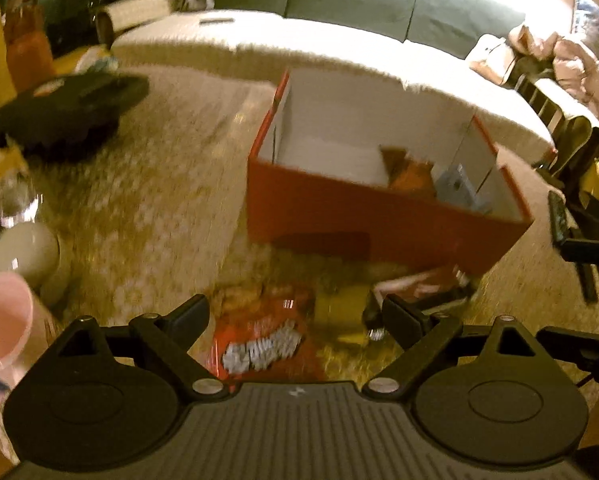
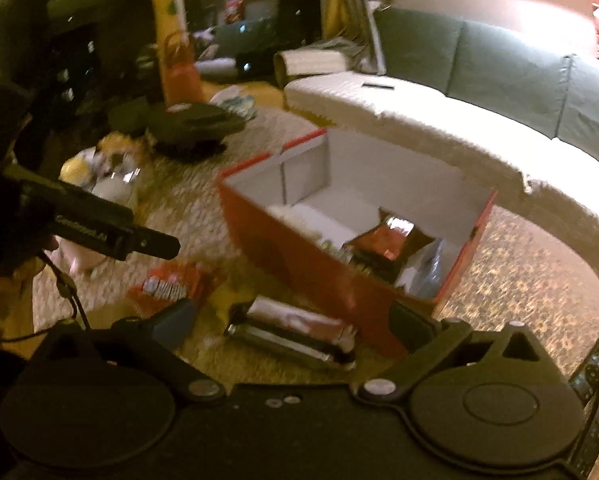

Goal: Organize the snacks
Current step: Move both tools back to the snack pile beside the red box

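An open red box (image 1: 379,216) with a white inside stands on the carpet; it also shows in the right wrist view (image 2: 299,256). It holds a red snack bag (image 2: 387,240) and a pale blue pack (image 2: 431,272). My left gripper (image 1: 295,312) is open above an orange-red snack bag (image 1: 263,344) lying in front of the box. My right gripper (image 2: 295,320) is open above a long red and silver snack pack (image 2: 295,332) on the carpet. The orange-red bag (image 2: 167,284) lies to its left, with a yellow pack (image 2: 227,296) between them.
A sofa (image 2: 479,112) with a white cover runs behind the box. A black round object (image 1: 71,112) lies on the carpet at left. A pink cup (image 1: 3,320) and a white bowl (image 1: 27,248) stand at the left. A remote (image 2: 595,360) lies at right.
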{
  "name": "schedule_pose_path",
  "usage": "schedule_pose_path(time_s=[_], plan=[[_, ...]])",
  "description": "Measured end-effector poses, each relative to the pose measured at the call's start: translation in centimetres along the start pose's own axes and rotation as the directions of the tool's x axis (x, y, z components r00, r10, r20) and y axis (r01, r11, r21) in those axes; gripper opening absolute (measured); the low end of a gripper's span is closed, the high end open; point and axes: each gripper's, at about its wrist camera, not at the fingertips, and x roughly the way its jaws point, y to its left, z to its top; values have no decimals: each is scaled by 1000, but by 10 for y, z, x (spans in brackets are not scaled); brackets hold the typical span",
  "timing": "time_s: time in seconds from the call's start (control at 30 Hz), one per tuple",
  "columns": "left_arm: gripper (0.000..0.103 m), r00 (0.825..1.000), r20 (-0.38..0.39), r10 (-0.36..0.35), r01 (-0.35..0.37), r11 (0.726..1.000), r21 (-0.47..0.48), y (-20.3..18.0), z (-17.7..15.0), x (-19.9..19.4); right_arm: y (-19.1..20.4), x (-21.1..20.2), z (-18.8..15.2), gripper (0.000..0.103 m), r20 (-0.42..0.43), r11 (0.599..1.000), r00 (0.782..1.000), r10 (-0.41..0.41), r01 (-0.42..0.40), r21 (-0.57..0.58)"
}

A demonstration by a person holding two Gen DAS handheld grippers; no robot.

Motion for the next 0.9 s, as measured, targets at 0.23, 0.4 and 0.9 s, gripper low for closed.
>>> schedule_pose_path(time_s=[0.23, 0.4, 0.9], plan=[[94, 997, -69, 36, -35, 999, 12, -2, -17, 26, 10, 13, -13, 103, -56, 998, 998, 33, -36, -51], [94, 995, -86, 57, -58, 998, -12, 5, -18, 40, 14, 32, -11, 102, -102, 985, 993, 63, -79, -156], [94, 990, -127, 60, -65, 997, -35, 18, -11, 72, 48, 110, 2, 81, -261, 802, 964, 57, -200, -563]])
